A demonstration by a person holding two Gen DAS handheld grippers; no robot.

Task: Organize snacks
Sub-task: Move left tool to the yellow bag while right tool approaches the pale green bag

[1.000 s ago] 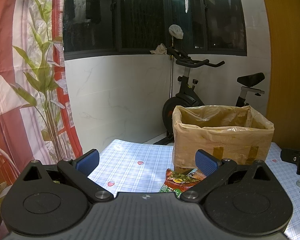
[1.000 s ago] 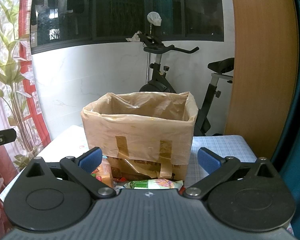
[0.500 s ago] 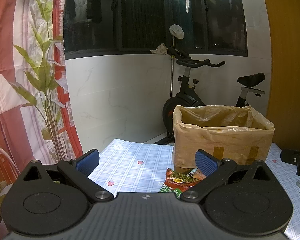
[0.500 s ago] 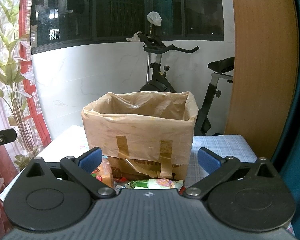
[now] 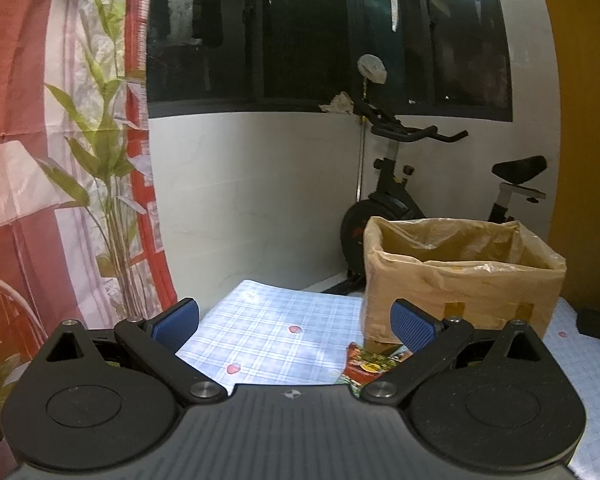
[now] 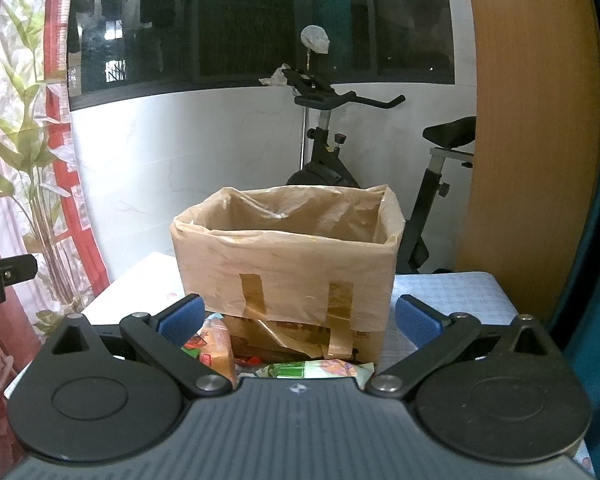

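Right now you are holding both tools wide apart and empty, hovering short of the cardboard box (image 6: pixel 284 264), so you are sitting at the very start of a pick, with no snack yet taken up. Starting to the left of the box, your left gripper (image 5: pixel 296 320) is hanging released over the checked tablecloth (image 5: pixel 272 328), and nothing is lying between its blue pads (image 5: pixel 178 319) except bare cloth. Moving toward the box, a red snack packet (image 5: pixel 366 366) is lying flat on the cloth just in front of the box's near left corner, partly hidden behind that tool's right finger. Straight in front of the box, your right gripper (image 6: pixel 298 320) is also standing open and holding nothing; below it an orange packet (image 6: pixel 216 346) is leaning near the box's front left, and a green and white packet (image 6: pixel 316 370) is lying flat along the box's front wall, only its upper edge showing above the tool body. The box is lined with a thin plastic bag (image 6: pixel 300 212), and its inside is hidden from both cameras. Next, I judge you are needing to dip one tool down and forward until a packet is sitting between the pads, close on it, then lift it over the box's rim, taking care that the loose liner is not getting dragged inward.
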